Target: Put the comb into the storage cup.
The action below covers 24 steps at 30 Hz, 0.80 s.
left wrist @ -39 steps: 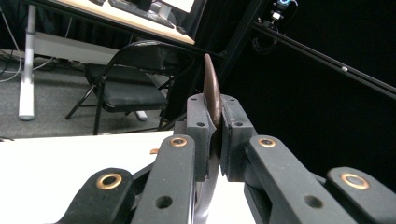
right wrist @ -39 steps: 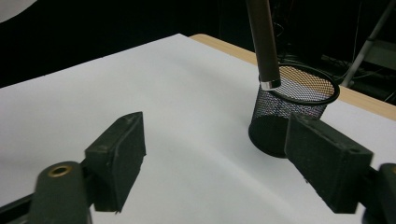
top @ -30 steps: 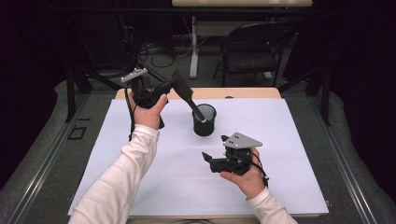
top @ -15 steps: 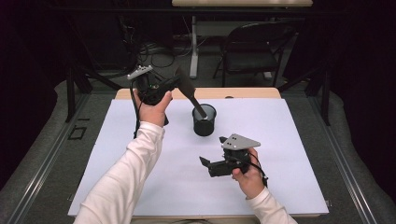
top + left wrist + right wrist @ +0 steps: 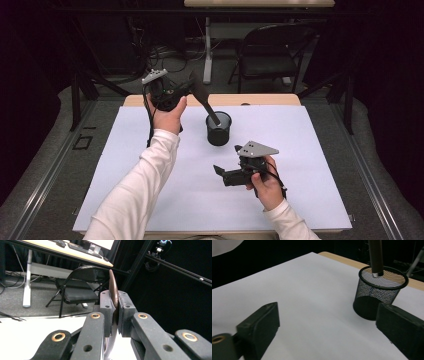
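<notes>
While the right gripper [image 5: 226,172] rests nearest on the white-covered desk [image 5: 125,200] with its fingers spread wide, having just been opening on nothing, the left gripper [image 5: 186,89] clamps the flat head of a black spatula [image 5: 202,97], its handle angled into the black mesh cup [image 5: 219,129]. It looks light, stiff and smooth; gripping the flat blade seems surest.

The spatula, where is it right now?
In the high view the spatula is clamped in the left gripper, its handle tip dipping into the mesh cup.
</notes>
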Motion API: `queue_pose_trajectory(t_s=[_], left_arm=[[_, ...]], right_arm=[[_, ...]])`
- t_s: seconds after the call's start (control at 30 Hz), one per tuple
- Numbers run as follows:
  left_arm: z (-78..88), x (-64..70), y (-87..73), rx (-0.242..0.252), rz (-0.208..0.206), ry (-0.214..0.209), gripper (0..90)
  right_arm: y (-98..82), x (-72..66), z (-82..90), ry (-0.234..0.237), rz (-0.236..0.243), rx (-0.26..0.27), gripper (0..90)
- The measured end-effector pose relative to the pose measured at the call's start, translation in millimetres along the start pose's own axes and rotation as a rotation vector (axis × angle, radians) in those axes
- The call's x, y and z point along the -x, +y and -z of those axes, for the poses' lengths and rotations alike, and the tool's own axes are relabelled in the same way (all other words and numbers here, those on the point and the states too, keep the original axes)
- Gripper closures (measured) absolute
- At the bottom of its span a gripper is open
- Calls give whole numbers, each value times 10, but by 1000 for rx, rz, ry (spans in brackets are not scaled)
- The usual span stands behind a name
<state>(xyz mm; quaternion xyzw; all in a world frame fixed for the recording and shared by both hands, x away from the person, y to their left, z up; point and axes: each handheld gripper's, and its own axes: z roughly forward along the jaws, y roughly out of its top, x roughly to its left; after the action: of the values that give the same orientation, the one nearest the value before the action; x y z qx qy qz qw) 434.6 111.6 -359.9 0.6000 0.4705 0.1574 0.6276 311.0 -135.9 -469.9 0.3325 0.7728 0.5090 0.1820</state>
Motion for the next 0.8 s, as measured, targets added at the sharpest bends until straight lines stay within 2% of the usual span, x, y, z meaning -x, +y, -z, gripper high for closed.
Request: queue_pose_trajectory(t_s=[0.07,0.17,0.8], left_arm=[[-14,-7,-6,1,-1,5,846],[-37,-14,-17,2,3,8,846],[-164,-73,-85,-8,16,40,846]], right_arm=[[-3,-7,-13,11,11,-6,0],[-8,-15,-21,2,18,-7,0],[-6,13,-12,-4,5,-15,0]])
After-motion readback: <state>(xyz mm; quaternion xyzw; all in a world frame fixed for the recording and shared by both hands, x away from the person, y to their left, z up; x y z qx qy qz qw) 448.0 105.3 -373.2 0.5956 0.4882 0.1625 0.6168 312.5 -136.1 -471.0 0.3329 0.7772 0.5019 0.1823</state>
